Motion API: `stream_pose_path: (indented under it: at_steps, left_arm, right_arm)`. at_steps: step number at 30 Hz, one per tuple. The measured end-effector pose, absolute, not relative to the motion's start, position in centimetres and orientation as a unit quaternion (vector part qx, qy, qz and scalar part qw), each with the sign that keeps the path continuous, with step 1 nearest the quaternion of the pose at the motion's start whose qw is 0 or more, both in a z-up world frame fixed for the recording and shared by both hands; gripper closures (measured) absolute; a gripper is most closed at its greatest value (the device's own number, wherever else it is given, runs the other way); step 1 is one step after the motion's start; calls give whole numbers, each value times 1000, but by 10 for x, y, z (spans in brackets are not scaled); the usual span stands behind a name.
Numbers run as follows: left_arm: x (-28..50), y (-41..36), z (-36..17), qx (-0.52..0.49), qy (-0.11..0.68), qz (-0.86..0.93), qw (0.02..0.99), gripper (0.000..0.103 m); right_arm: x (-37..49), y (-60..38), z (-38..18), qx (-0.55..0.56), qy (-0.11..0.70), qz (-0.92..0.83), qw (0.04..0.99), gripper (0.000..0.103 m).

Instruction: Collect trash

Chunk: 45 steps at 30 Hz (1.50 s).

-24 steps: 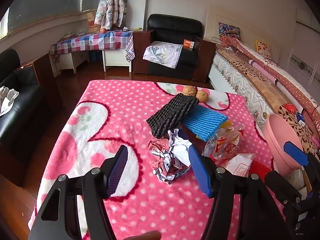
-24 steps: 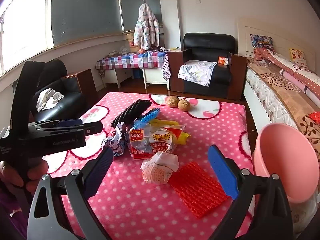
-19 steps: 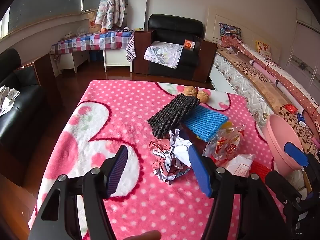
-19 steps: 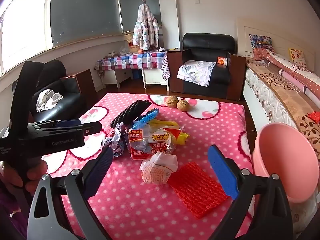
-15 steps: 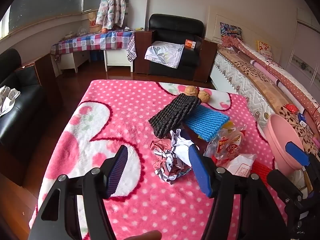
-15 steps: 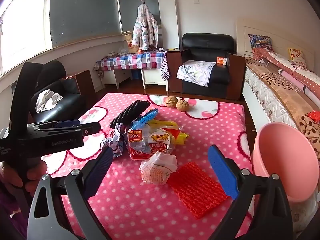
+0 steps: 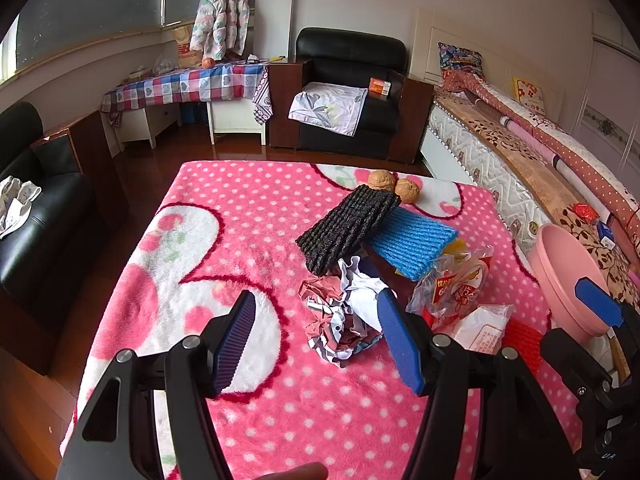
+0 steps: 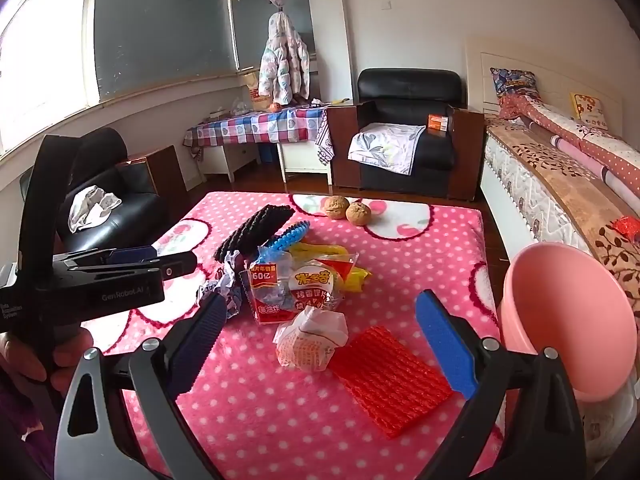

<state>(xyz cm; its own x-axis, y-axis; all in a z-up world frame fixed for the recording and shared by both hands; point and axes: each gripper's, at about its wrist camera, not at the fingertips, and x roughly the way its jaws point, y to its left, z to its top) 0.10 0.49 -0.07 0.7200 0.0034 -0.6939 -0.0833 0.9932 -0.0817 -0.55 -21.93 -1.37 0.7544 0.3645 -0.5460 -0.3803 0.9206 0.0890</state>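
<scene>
Trash lies in a heap on the pink dotted blanket (image 7: 248, 216). In the left wrist view my left gripper (image 7: 316, 340) stands open just short of a crumpled paper wad (image 7: 344, 316), with nothing between its pads. Behind the wad lie a black foam sleeve (image 7: 348, 228), a blue foam sleeve (image 7: 412, 240) and a clear snack bag (image 7: 456, 284). In the right wrist view my right gripper (image 8: 324, 344) is open above a crumpled white wrapper (image 8: 312, 340). A red foam sheet (image 8: 392, 376) lies to its right, the snack bag (image 8: 296, 288) beyond. The pink bin (image 8: 568, 320) stands at the table's right edge.
Two walnuts (image 8: 348, 210) sit at the blanket's far end. A bed (image 8: 560, 184) runs along the right behind the bin. A black armchair (image 8: 404, 136) and a checked table (image 8: 256, 128) stand beyond; a black sofa (image 7: 36, 208) is on the left. A hand (image 8: 36, 356) holds the left gripper's handle.
Both views have drifted very slightly; the trash sits a touch further right in the left wrist view. Both grippers stay open and nothing has been picked up.
</scene>
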Motion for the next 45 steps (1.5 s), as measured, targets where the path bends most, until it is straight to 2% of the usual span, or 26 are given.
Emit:
stream_pose_path:
  at_steps: [45]
  left_arm:
    - [1, 1, -3, -50, 376, 25, 925, 41]
  right_arm:
    - [-2, -224, -15, -16, 283, 154, 946, 7]
